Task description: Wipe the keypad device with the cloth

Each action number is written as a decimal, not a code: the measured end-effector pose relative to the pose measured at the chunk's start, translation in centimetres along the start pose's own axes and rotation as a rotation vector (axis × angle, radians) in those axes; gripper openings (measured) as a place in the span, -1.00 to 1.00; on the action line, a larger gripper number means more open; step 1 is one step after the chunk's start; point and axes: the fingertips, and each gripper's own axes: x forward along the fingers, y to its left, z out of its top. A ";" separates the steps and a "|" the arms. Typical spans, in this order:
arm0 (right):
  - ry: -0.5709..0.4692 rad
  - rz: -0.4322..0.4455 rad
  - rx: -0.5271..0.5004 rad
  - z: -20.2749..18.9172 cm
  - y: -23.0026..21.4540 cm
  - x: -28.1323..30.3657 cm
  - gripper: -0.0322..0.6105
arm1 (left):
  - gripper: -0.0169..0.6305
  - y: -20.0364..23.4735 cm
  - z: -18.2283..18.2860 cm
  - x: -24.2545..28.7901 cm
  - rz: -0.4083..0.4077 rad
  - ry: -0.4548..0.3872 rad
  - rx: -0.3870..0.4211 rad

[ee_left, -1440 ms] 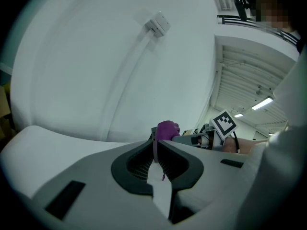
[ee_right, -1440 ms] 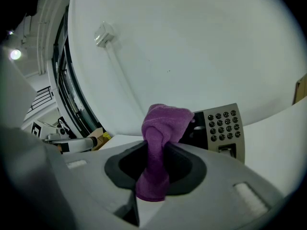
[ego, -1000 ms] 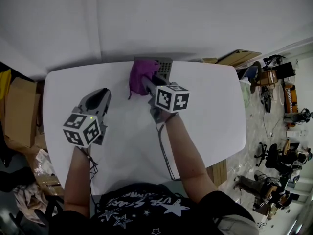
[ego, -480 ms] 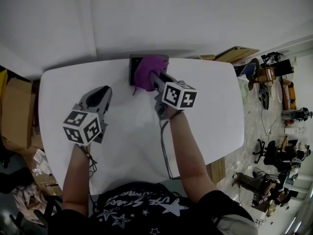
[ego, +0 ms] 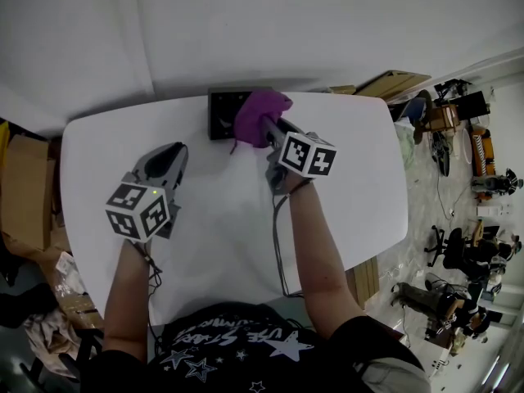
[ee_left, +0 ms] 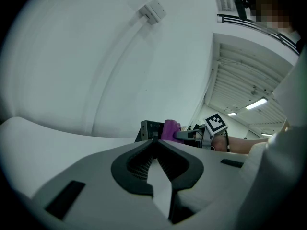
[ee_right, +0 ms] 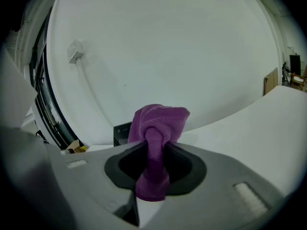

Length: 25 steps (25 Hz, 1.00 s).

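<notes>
The dark keypad device [ego: 223,113] lies at the table's far edge, its right part covered by a bunched purple cloth [ego: 260,115]. My right gripper [ego: 268,128] is shut on that cloth and presses it onto the device. In the right gripper view the cloth [ee_right: 158,128] stands up between the jaws of the right gripper [ee_right: 156,147], with the device [ee_right: 122,131] behind it at the left. My left gripper [ego: 169,157] rests on the table to the left, apart from the device, shut and empty. In its own view the left gripper [ee_left: 154,139] faces the device [ee_left: 148,129] and the cloth [ee_left: 171,129].
The white table [ego: 360,195] has rounded corners and stands against a white wall [ego: 262,23]. Cardboard boxes [ego: 24,195] lie on the floor at the left. Chairs and clutter [ego: 458,260] fill the floor at the right. A cable [ego: 278,244] runs along my right forearm.
My right gripper has swept the cloth from the device's left part to its right part, baring the left side. The left gripper has stayed where it was.
</notes>
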 end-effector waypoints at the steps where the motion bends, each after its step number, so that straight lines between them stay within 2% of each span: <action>1: -0.002 -0.005 0.007 0.0 -0.2 -0.1 -0.60 | -0.84 -0.1 0.0 0.0 -0.001 0.001 0.001; 8: -0.006 -0.054 0.046 -0.5 -2.4 -0.9 -0.60 | -0.84 -0.6 -0.3 0.2 -0.003 0.008 0.003; 12: 0.006 -0.087 0.024 -0.9 -3.0 -1.6 -0.60 | -0.84 -1.0 -0.4 0.1 -0.007 0.014 0.007; 17: -0.012 -0.070 0.037 -0.7 -2.5 -2.5 -0.60 | -0.84 -1.9 -0.2 -0.4 -0.012 0.013 0.026; 25: -0.029 -0.013 0.003 -0.7 0.2 -5.9 -0.60 | -0.84 -4.7 0.4 -2.5 -0.015 -0.006 0.056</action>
